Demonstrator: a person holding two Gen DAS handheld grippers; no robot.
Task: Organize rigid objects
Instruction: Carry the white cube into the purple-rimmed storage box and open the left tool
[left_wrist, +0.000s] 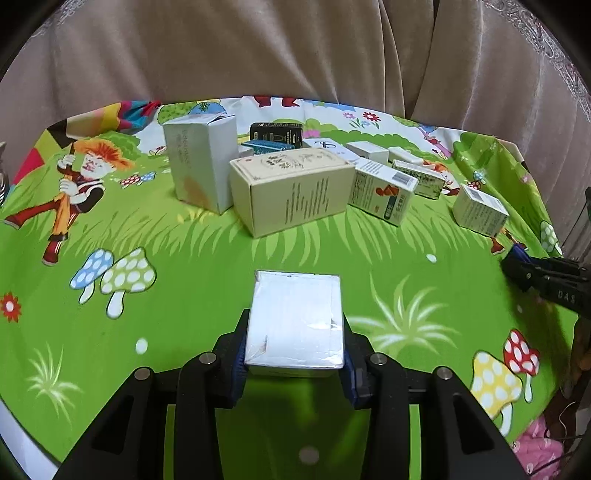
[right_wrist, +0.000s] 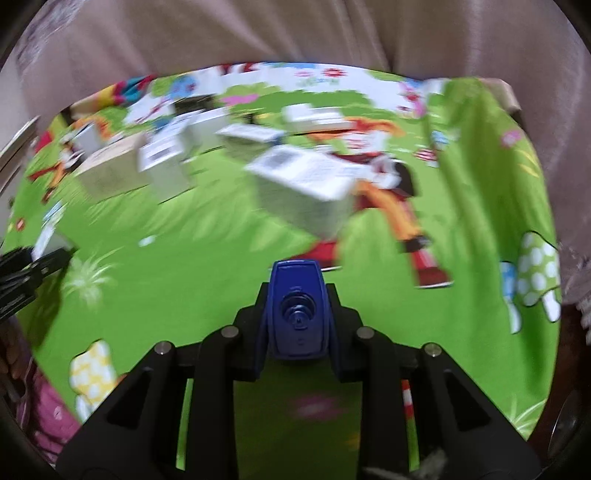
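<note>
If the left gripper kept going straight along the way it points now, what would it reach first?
Probably bare green cloth first: the left gripper, shut on a white box, tilts downward. The beige box lies farther along; depth is uncertain.

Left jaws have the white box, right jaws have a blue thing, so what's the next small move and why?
Probably carry the white box forward toward the cluster by the beige carton and set it on the bare green cloth in front. The left gripper is clamped on it, well short of the other boxes. The right gripper holds a blue object.

white box (left_wrist: 295, 321), green cartoon-print cloth (left_wrist: 207, 258)
</note>
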